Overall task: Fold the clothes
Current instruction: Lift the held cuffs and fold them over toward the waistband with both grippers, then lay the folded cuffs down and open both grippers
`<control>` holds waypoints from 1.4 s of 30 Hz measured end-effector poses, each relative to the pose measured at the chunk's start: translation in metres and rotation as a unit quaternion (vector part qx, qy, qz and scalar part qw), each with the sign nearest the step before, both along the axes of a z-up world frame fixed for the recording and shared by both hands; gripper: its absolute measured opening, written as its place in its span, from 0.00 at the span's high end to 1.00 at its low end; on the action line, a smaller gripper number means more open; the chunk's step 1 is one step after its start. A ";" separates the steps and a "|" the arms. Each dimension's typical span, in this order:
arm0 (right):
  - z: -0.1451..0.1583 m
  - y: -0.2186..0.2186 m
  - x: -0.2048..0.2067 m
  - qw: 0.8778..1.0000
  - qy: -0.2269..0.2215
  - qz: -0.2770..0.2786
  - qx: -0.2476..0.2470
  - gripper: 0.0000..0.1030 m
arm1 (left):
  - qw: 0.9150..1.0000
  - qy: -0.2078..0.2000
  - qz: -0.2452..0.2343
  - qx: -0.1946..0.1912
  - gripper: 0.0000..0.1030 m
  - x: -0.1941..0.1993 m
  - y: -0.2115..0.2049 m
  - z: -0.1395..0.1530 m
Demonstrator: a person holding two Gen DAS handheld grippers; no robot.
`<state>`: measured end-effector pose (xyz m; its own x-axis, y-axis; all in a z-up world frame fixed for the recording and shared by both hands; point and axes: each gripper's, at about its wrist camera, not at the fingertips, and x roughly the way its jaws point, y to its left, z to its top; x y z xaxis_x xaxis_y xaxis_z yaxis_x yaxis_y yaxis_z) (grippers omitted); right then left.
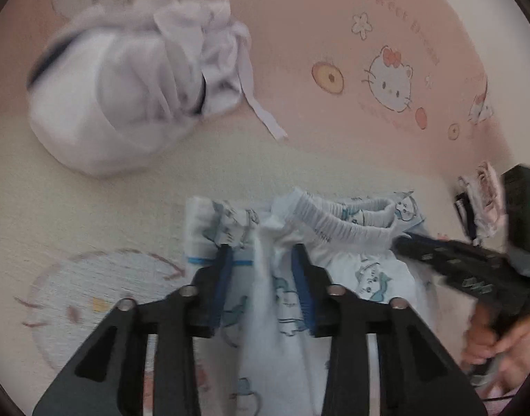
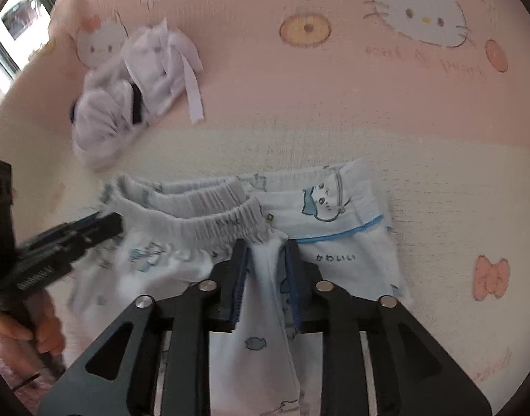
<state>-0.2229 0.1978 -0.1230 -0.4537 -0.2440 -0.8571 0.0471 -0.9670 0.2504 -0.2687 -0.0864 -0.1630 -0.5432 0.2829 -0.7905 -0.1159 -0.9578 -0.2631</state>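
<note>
Pale blue shorts (image 1: 355,232) with a gathered elastic waistband and cartoon prints lie on the bed sheet, and they show again in the right wrist view (image 2: 202,222). My left gripper (image 1: 261,253) stands over their left part, jaws apart, with a loose ridge of the cloth between the blue pads. My right gripper (image 2: 265,249) straddles a raised fold just below the waistband, jaws slightly apart and not clamped. Each gripper appears from the side in the other's view: the right gripper (image 1: 407,242) at the waistband's right end, the left gripper (image 2: 109,222) at its left end.
A crumpled white garment (image 1: 126,86) with a dark trim and a loose strap lies further back on the left (image 2: 126,104). The pink and cream cartoon-cat sheet (image 1: 334,145) covers the bed. A hand (image 1: 490,339) holds the right gripper, another hand (image 2: 46,332) the left.
</note>
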 end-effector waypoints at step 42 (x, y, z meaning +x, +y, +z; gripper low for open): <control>-0.006 0.020 0.094 0.999 -0.040 -0.028 -0.018 0.51 | 0.991 -0.106 -0.027 0.073 0.88 0.084 -0.008 -0.019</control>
<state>-0.1289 0.2180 -0.1294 -0.3976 -0.2515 -0.8824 -0.0274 -0.9580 0.2854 -0.1846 -0.0940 -0.1819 -0.3493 0.4265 -0.8343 -0.0941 -0.9018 -0.4217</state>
